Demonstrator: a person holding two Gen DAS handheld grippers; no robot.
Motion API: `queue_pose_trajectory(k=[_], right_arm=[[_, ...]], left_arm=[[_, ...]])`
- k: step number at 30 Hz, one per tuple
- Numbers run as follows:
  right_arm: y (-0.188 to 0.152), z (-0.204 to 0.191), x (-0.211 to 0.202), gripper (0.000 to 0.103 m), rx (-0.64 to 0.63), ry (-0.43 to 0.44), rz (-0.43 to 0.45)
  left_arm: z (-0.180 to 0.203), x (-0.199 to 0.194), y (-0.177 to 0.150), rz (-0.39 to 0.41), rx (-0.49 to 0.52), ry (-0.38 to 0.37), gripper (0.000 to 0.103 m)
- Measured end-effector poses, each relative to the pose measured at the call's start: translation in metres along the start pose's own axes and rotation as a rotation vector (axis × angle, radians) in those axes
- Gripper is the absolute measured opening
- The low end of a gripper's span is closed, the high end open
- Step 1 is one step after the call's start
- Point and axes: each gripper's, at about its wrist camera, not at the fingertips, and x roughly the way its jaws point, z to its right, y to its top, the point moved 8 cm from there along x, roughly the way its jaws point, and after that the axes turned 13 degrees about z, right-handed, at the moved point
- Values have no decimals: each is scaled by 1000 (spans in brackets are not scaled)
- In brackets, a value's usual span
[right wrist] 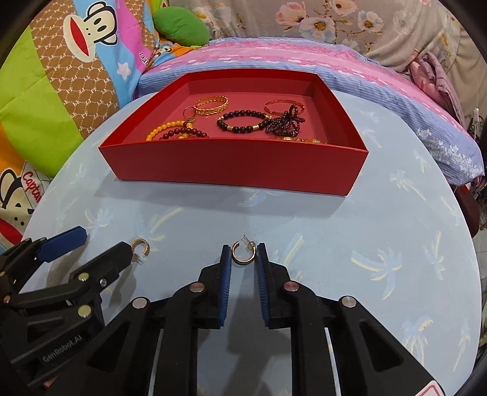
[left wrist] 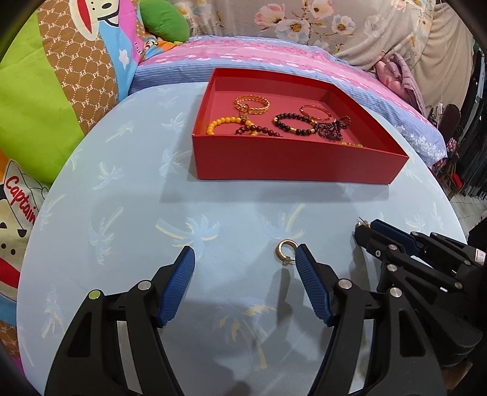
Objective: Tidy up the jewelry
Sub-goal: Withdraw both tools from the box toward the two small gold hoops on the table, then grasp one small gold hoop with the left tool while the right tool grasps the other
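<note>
A red box (left wrist: 292,166) (right wrist: 234,169) stands at the far side of the round blue table and holds several bracelets, beaded and gold. Two gold hoop earrings lie on the table in front of it. My left gripper (left wrist: 245,254) is open; one earring (left wrist: 285,251) lies just inside its right finger, and it also shows in the right wrist view (right wrist: 141,247). My right gripper (right wrist: 243,251) is narrowed around the other earring (right wrist: 242,252), fingers just beside it, touching unclear. In the left wrist view the right gripper (left wrist: 363,228) looks nearly shut.
The table (left wrist: 121,237) (right wrist: 365,243) has a palm-print blue cover. Behind it lie a pink-and-blue bedspread (left wrist: 274,58), cartoon pillows (left wrist: 54,91) at left and a floral curtain (right wrist: 350,21). Dark furniture (left wrist: 468,158) stands at right.
</note>
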Motion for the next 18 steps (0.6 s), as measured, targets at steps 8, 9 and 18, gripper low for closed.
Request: queue_pose_trajectory(k=[8, 9, 18], right_arm=[[-5, 10, -8, 15, 40, -22, 5], [-5, 14, -9, 15, 50, -23, 6], [-7, 27, -11, 15, 88, -13, 10]], left_arm=[[17, 4, -3, 0, 64, -18, 62], [19, 5, -3, -2, 72, -18, 61], [33, 9, -6, 11, 111, 4, 45]])
